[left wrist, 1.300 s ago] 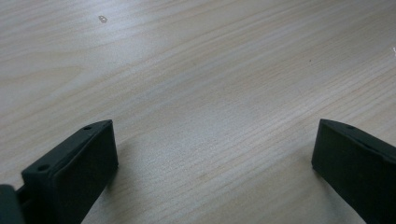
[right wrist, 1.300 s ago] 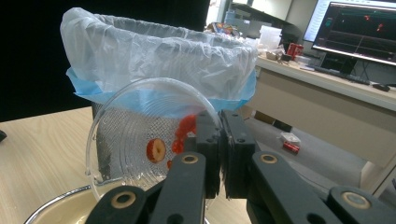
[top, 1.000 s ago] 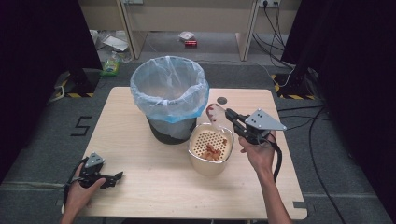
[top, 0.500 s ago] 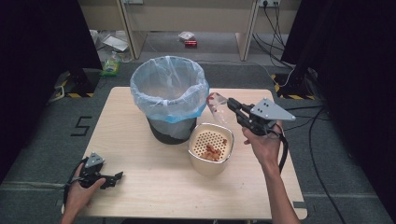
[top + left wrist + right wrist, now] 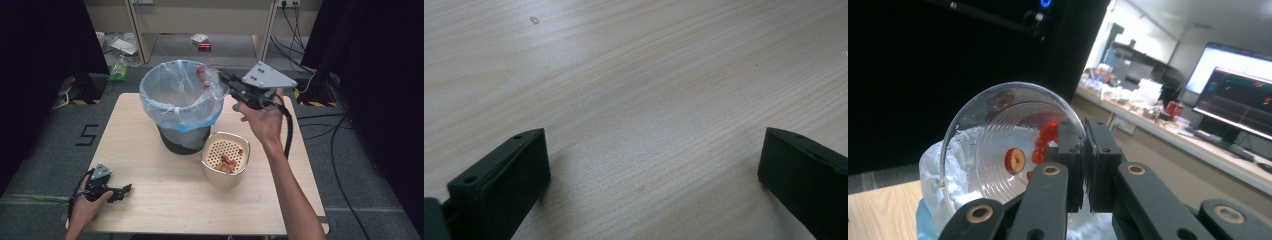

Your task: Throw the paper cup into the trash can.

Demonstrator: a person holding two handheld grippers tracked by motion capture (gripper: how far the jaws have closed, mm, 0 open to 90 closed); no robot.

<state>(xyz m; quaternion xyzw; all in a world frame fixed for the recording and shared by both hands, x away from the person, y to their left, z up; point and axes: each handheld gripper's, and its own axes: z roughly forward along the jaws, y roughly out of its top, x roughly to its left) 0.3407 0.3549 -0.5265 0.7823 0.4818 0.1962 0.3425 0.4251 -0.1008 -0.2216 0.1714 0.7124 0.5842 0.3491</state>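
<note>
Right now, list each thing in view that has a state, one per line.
Clear plastic cup: pinched at its rim, tipped over the bin, red bits inside.
Right gripper: shut on the cup.
Left gripper: open, low over the table.
Bin: upright, lined with a blue bag, open.
Strainer pot: upright, red scraps inside.

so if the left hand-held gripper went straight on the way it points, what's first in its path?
Probably nothing: the left hand-held gripper lies low and points along bare table, passing in front of the strainer. Depth is hard to judge.
</note>
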